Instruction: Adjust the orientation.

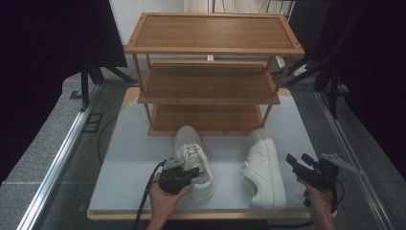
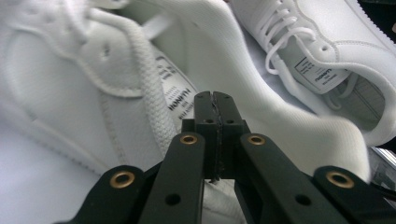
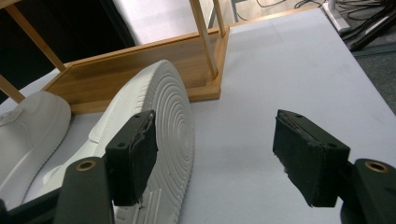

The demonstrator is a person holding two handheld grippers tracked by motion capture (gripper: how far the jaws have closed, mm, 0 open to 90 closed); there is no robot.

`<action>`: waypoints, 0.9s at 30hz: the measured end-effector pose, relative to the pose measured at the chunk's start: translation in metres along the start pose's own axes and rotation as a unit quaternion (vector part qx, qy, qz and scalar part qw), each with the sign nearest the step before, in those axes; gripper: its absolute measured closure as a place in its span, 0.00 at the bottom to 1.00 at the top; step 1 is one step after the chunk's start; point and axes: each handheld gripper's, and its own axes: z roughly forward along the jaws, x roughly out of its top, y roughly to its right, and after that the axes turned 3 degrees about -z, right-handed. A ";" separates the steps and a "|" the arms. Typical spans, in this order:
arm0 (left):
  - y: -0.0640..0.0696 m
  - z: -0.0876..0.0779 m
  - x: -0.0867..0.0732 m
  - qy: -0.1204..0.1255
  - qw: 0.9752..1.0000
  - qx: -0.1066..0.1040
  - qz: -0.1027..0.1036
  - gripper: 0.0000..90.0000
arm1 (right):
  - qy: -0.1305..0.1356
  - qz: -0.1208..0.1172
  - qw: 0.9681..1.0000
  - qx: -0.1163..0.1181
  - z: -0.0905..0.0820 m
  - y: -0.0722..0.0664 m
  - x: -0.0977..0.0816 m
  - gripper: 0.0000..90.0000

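Observation:
Two white sneakers lie on the white board in front of a wooden rack. The left sneaker (image 1: 194, 160) stands upright, toe toward the rack. My left gripper (image 1: 184, 172) is at its heel end with its jaws shut; in the left gripper view the gripper (image 2: 215, 100) has its tips over the sneaker's (image 2: 93, 93) opening, by the tongue label. Whether fabric is pinched I cannot tell. The right sneaker (image 1: 263, 167) lies on its side, its ribbed sole (image 3: 168, 126) facing my right gripper (image 1: 299, 160). That gripper (image 3: 215, 154) stands open just right of the sole, with nothing between its pads.
The three-shelf wooden rack (image 1: 210, 86) stands at the back of the white board (image 1: 129, 158), its shelves bare. The rack's bottom shelf (image 3: 140, 65) is just beyond the sneakers. Grey floor and metal rails flank the board. Bare board stretches right of the right gripper.

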 end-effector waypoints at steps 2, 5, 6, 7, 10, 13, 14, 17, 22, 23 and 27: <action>-0.007 -0.007 -0.002 0.005 1.000 0.006 -0.011 1.00 | 0.000 0.000 1.000 0.001 0.000 -0.001 0.000 0.33; -0.019 -0.018 -0.002 0.005 1.000 0.017 -0.019 1.00 | -0.001 0.000 1.000 0.002 0.000 -0.002 0.000 0.33; -0.023 -0.021 -0.002 0.006 1.000 0.018 -0.019 1.00 | -0.002 -0.002 1.000 0.003 0.001 -0.003 -0.001 0.33; -0.028 -0.025 -0.003 0.005 1.000 0.018 -0.020 1.00 | -0.003 -0.003 1.000 0.003 0.001 -0.003 -0.001 0.33; -0.040 -0.034 -0.003 0.006 1.000 0.012 -0.021 1.00 | -0.005 -0.007 1.000 0.005 0.002 -0.005 -0.001 0.33; -0.046 -0.039 -0.002 0.006 1.000 0.004 -0.021 1.00 | -0.006 -0.009 1.000 0.006 0.003 -0.007 -0.001 0.33; -0.048 -0.040 -0.001 0.006 1.000 0.002 -0.022 1.00 | -0.006 -0.009 1.000 0.007 0.003 -0.008 -0.001 0.33; -0.050 -0.040 0.002 -0.004 1.000 -0.014 -0.016 1.00 | -0.008 -0.011 1.000 0.006 0.005 -0.010 -0.001 0.33; -0.044 -0.046 0.004 0.014 0.999 -0.048 -0.007 0.83 | -0.001 -0.017 1.000 0.005 0.004 -0.014 0.000 0.34; -0.042 -0.049 0.005 0.022 0.999 -0.048 0.000 0.80 | -0.001 -0.019 1.000 0.005 0.003 -0.015 0.000 0.35; -0.038 -0.060 0.009 0.046 0.997 -0.068 0.009 0.70 | 0.003 -0.024 1.000 0.006 0.001 -0.018 0.002 0.36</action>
